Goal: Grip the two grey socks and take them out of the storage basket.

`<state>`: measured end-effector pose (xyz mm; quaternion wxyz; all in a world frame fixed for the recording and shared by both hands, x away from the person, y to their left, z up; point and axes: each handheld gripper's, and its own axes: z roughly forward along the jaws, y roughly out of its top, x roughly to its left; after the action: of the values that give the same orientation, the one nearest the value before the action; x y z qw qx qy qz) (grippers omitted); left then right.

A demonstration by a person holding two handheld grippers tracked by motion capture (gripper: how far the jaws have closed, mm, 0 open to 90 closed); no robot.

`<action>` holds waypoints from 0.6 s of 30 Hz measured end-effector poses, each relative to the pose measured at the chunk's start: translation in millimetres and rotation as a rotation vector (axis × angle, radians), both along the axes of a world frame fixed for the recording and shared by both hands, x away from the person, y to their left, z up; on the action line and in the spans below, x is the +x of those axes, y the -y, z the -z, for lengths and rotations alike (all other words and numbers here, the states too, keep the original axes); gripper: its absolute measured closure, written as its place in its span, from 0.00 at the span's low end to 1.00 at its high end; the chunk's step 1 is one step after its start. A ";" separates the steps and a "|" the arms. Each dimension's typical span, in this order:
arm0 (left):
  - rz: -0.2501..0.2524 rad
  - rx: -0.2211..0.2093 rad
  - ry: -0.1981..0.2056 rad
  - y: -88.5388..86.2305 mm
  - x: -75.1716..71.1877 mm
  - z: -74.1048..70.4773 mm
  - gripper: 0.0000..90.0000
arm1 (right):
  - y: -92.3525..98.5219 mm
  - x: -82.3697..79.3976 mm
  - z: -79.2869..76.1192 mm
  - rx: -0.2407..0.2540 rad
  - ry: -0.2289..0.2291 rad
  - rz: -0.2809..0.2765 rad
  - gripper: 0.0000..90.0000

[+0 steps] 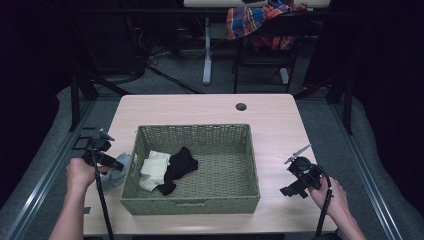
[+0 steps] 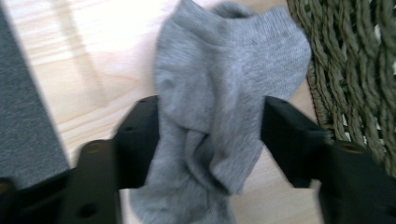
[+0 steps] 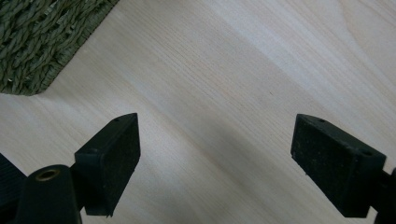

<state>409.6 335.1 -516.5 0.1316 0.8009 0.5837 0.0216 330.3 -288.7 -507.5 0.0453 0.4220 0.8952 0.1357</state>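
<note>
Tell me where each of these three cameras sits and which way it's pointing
High view: above the person's side, looking forward and down on the table and woven basket; both forearms, the left gripper and right gripper show.
Left gripper view: rides the left gripper, looking down its black jaws at the grey sock between them.
Right gripper view: rides the right gripper, facing bare tabletop between wide-apart jaws.
Shared: both gripper views catch an edge of the basket.

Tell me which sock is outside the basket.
The grey sock. It lies on the table just left of the basket, between the left gripper's jaws, while the white sock and black sock lie inside.
</note>
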 end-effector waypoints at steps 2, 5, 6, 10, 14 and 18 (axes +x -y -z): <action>-0.022 0.014 0.023 -5.4 -3.1 -7.6 0.33 | 0.1 -0.8 0.1 0.002 0.012 0.010 0.17; -0.040 -0.007 0.047 -15.1 -9.1 -19.6 0.16 | 0.7 -0.9 -1.3 0.004 0.011 0.004 0.17; -0.051 -0.010 0.065 -18.8 -12.2 -24.4 0.15 | 0.8 -1.0 -1.3 0.005 0.013 0.003 0.17; -0.076 0.000 0.096 -24.7 -19.4 -37.2 0.06 | 0.7 -1.3 -2.4 0.006 0.018 0.004 0.17; -0.081 0.012 0.125 -24.0 -25.4 -47.1 0.06 | 0.4 -1.4 -2.9 0.004 0.025 0.001 0.17; -0.073 0.020 0.142 -21.2 -32.4 -51.8 0.06 | 1.3 -1.7 -5.1 0.004 0.054 0.021 0.17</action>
<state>377.1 356.3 -464.7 0.1640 0.7767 0.6016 0.0891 328.6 -289.9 -502.4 0.0698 0.4279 0.8888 0.1485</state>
